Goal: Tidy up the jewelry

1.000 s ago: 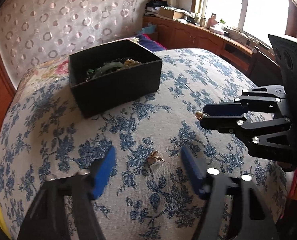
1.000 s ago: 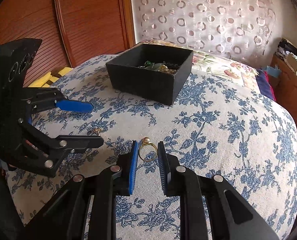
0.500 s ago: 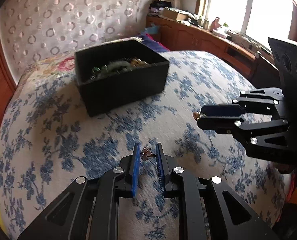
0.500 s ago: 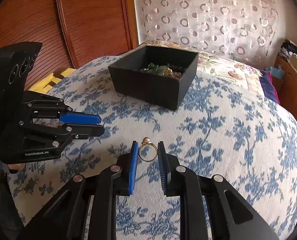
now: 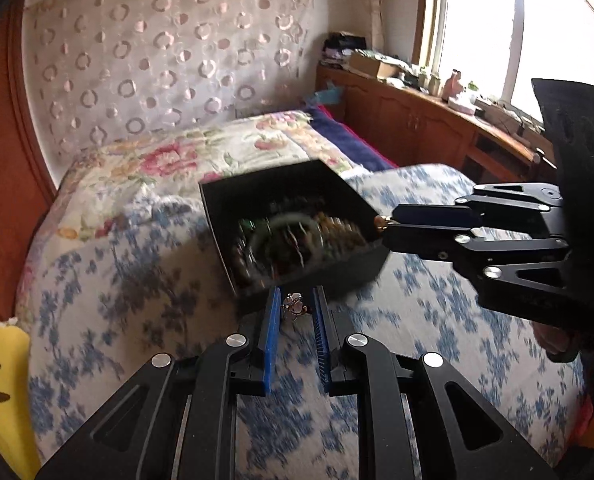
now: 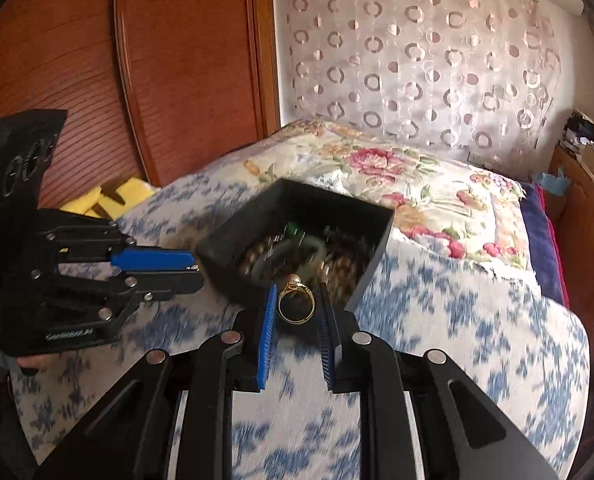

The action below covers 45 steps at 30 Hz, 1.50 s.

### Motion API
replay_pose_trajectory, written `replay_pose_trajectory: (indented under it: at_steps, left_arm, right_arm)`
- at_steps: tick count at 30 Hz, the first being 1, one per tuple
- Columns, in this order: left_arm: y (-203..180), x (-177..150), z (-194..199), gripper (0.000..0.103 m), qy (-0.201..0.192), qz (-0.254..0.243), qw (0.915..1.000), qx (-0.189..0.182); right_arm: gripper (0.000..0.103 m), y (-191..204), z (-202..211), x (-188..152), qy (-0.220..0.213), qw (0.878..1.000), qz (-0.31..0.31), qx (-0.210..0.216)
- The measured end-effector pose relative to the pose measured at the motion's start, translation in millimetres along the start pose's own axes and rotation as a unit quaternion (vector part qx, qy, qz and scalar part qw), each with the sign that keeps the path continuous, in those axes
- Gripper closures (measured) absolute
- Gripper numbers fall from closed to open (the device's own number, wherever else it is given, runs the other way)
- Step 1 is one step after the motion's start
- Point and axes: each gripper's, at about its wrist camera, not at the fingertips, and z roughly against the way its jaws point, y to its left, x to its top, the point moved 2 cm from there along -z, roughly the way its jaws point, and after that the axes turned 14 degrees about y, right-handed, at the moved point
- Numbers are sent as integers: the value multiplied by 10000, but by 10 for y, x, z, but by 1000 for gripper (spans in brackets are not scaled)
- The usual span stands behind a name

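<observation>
The black box point(image 5: 339, 270) was the landmark, sitting on the blue-flowered bedspread point(image 5: 97, 280) with a tangle of beads and a green bangle point(image 5: 285, 232) inside; blur hid the finer contents.

To the near left of the box, just short of its front wall, the left gripper point(image 5: 295, 306) was clenched on a small ornate piece point(image 5: 296, 307), pale and coppery, perhaps a ring or an earring; its exact kind could not be told. It hung between the blue pads point(image 5: 271, 332), clear of the bedspread as far as the left wrist view showed. It looked very light and stiff, with delicate projecting parts, so a gentle pinch on its sturdiest side seemed wiser than pressure on the ornament.

At the near right of the box, the right gripper point(image 6: 295, 306) was closed around a gold ring point(image 6: 295, 306) bearing a pearl-like bead on top. The band stood edge-on between the pads, gripped across its width, with the bead pointing toward the box. In the left wrist view the bead showed at that gripper's tips, level with the box's right rim. The ring was judged light, rigid, smooth and slippery; held at only two points on a round band, it could pivot or squirt out. Both pieces seemed best released low over the box's contents rather than dropped from height.
</observation>
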Motion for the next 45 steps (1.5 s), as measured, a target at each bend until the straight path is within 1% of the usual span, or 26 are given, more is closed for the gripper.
replay_pose_trajectory:
  at_steps: [4, 8, 10, 12, 23, 25, 26, 27, 30, 31, 33, 35, 36, 37, 39, 41, 43, 44, 45]
  left_arm:
    - [53, 145, 3, 88, -83, 34, 9999, 65]
    - [106, 250, -25, 88, -131, 77, 9998, 104]
    - [129, 305, -32, 88, -151, 97, 9998, 93]
    - [151, 356, -46, 88, -164, 134, 9997, 79]
    - [105, 544, -35, 87, -304, 177, 9993, 139]
    - [83, 547, -9, 80, -332, 195, 9991, 170]
    - [77, 544, 4, 71, -350, 205, 9990, 186]
    - [67, 537, 22, 66, -371, 208, 9989, 206]
    - [49, 491, 82, 58, -412, 230, 9985, 288]
    - [45, 471, 104, 57, -427, 240, 9983, 302]
    - [51, 428, 140, 48, -448, 264, 9981, 342]
    - [46, 382, 183, 42, -470, 277, 9977, 392]
    - [44, 368, 199, 37, -477, 285, 9976, 401]
    - [45, 339, 226, 33, -491, 306, 9975, 416]
    - [54, 281, 286, 20, -535, 361, 9967, 487]
    - [53, 200, 355, 15, -592, 435, 9955, 604]
    - [64, 129, 418, 10, -609, 512, 9945, 674]
    - [74, 84, 460, 8, -618, 563, 9939, 714]
    - [87, 50, 496, 8, -634, 598, 9935, 731]
  right_arm:
    - [81, -57, -55, 161, -32, 10000, -10, -27]
    - [81, -105, -89, 262, -55, 10000, 7, -62]
    - [79, -124, -95, 284, -56, 10000, -16, -76]
    - [76, -147, -90, 275, -68, 9999, -66, -69]
    - [76, -174, 108, 98, -161, 9995, -250, -146]
    - [76, -180, 161, 52, -200, 9992, -299, -159]
    - [76, -177, 184, 29, -217, 9991, -318, -170]
    - [76, -179, 212, -1, -235, 9990, -342, -188]
    - [76, -161, 275, -57, -281, 9986, -377, -233]
    - [76, -154, 290, -71, -296, 9985, -386, -244]
    - [76, -131, 320, -99, -329, 9982, -425, -267]
    - [76, -112, 353, -131, -363, 9978, -467, -295]
    - [76, -100, 372, -152, -378, 9976, -494, -304]
    - [73, -84, 393, -172, -397, 9974, -515, -320]
    - [66, -52, 447, -217, -440, 9967, -570, -373]
    - [58, -3, 503, -258, -503, 9960, -619, -392]
    - [42, 35, 558, -291, -568, 9952, -667, -440]
    - [39, 57, 589, -306, -612, 9945, -693, -482]
    - [35, 89, 635, -327, -671, 9937, -728, -521]
